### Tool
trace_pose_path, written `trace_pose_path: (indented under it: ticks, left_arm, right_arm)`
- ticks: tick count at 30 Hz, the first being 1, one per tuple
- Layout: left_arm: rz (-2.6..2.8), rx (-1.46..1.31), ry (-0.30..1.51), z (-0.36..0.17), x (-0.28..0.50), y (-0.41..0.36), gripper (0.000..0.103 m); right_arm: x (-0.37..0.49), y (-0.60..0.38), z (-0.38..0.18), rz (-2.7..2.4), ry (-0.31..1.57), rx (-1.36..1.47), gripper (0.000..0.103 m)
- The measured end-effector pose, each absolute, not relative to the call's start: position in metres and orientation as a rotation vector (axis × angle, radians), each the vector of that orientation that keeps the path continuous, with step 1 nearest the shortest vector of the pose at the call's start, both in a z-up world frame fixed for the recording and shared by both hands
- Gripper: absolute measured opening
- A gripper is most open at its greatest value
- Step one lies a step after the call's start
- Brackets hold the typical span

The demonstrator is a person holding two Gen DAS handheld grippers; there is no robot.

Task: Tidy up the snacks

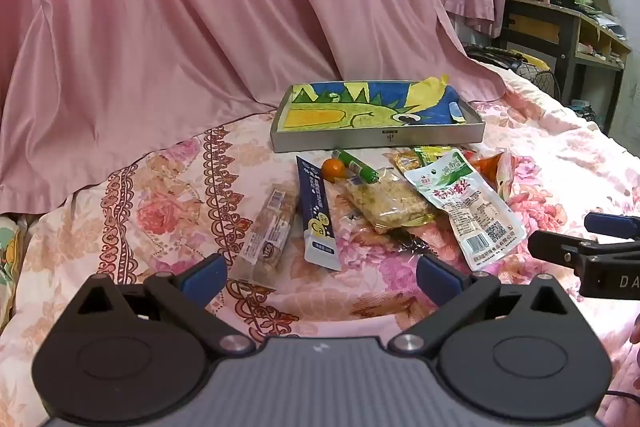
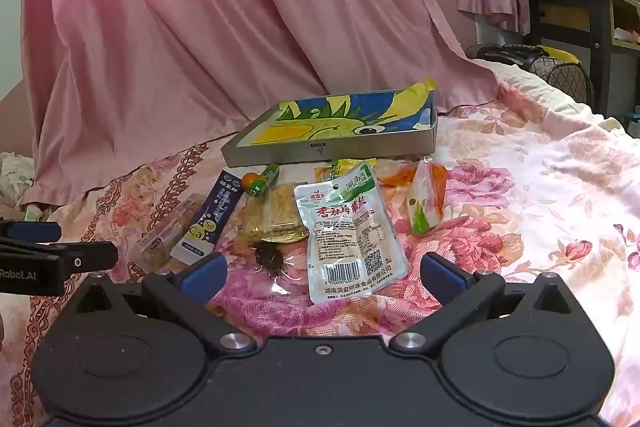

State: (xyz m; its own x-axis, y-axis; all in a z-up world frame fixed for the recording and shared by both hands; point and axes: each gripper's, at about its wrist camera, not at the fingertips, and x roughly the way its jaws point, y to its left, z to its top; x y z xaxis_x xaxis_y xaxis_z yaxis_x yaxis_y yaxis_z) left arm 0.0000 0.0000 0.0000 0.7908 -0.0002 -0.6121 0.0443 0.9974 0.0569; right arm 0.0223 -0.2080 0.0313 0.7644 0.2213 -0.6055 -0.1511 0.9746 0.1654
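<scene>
The snacks lie in a loose heap on the floral bedspread [image 1: 552,163], just in front of the tray [image 1: 376,141]. In the left wrist view, from nine o'clock round: a clear bar pack [image 1: 272,231], a dark blue sachet [image 1: 318,213] touching it, a small orange [image 1: 333,169], a green tube [image 1: 356,166] leaning over the orange's right side, a cracker pack [image 1: 386,203] at the centre, a silver-green pouch [image 1: 466,207] overlapping the crackers at three o'clock, and an orange-red packet [image 1: 494,167] behind it. Small yellow and green wrappers [image 1: 428,151] sit against the tray's front wall.

The left gripper [image 1: 318,273] has its blue fingers [image 1: 202,277] spread wide, holding and touching nothing; the sachet's lower end lies ahead of the gap. The right gripper [image 2: 324,273] is likewise spread wide and empty, with the pouch's barcode end lying between and just beyond its pads [image 2: 442,273]. Each gripper shows at the edge of the other's view.

The tray is a shallow grey rectangle lined with a blue, yellow and green drawing [image 1: 360,107]; a yellow paper corner sticks up at one o'clock. No snack lies inside. Pink curtain [image 1: 180,27] hangs behind.
</scene>
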Motion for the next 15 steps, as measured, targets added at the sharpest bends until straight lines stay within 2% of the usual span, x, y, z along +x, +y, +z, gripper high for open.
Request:
trace_pose_path:
  ticks: [15]
  left_arm:
    - [-0.023,0.07,0.66,0.0,0.0,0.0,0.103]
  right_arm:
    - [0.0229,-0.2085,0.031,0.2,0.67,0.113,0.102]
